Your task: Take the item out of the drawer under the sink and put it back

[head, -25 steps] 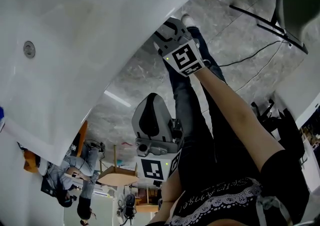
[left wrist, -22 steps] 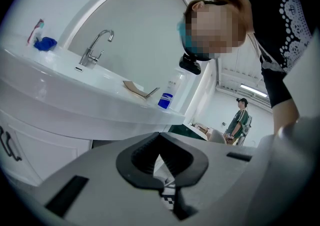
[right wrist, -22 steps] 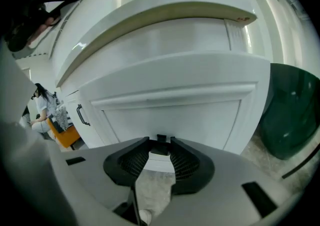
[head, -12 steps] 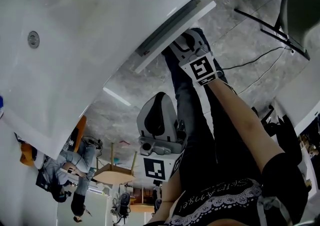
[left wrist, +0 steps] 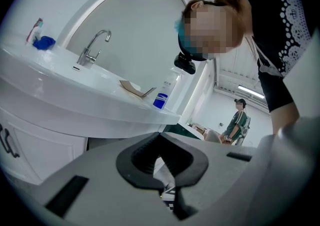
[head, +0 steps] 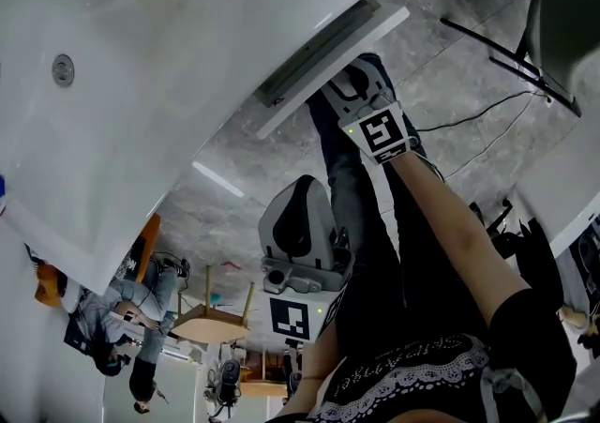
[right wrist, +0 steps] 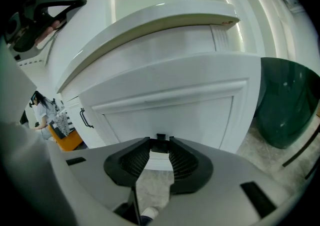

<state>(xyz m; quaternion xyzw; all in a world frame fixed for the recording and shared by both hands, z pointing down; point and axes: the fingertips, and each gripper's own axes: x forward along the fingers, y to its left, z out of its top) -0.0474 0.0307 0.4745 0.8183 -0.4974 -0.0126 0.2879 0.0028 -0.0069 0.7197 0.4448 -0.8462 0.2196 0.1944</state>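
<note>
Right gripper view: the right gripper has its jaws drawn in on the small black drawer handle, which sits pinched between their tips at the lower middle of the white drawer front. Left of the drawer front, a neighbouring cabinet door carries a black handle. Right of it a dark green rounded object stands on the floor. Above the drawer front the white sink counter overhangs.

In the head view the drawer front stands slightly out from the vanity, a dark gap showing behind it. No view looks into the drawer, so the item inside cannot be made out.

The left gripper hangs well apart from the drawer front, its jaws together at the tips with nothing between them. In its own view, above the drawer's level, the counter carries a faucet and a blue-labelled bottle. Farther off stands a person.
</note>
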